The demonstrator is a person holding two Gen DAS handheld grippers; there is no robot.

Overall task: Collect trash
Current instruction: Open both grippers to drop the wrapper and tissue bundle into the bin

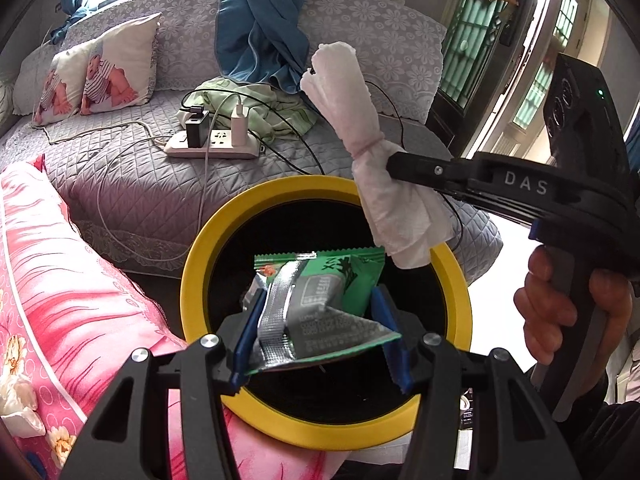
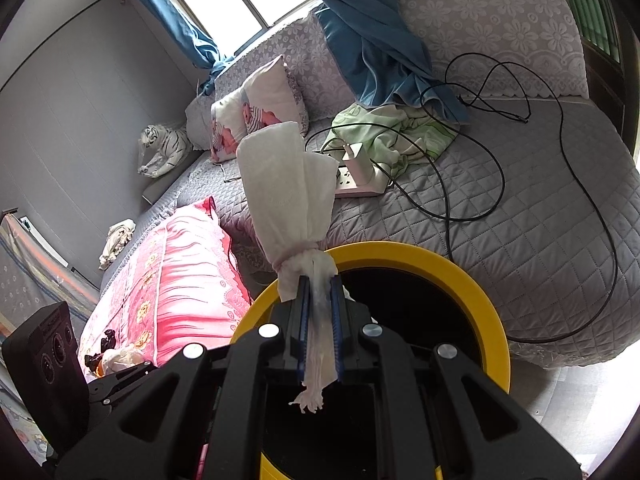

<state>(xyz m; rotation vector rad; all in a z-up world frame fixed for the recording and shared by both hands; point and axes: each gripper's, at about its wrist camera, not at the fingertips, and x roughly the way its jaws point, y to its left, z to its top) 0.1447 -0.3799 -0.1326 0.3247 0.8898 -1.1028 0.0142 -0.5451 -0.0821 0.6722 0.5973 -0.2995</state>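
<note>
We have both pieces of trash in hand and poised above the yellow-rimmed bin, so the collecting looks close to done for these two items. Our left gripper has its blue pads set fairly wide, with the green and silver snack wrapper lying between them; the left pad presses the foil, but we cannot tell whether the right pad touches it, so the wrapper may be pinched or about to drop. It hangs directly over the bin's dark opening. Our right gripper is clamped narrow on the tied tissue bundle, gripping the twisted tail below the knot while the fat end sticks up and away. In the left wrist view that bundle sits above the bin's far right rim, partly over the opening.

What is left, as we judge it: let both pieces fall inside. Another crumpled white scrap lies beside the pink quilt, possibly more trash.
</note>
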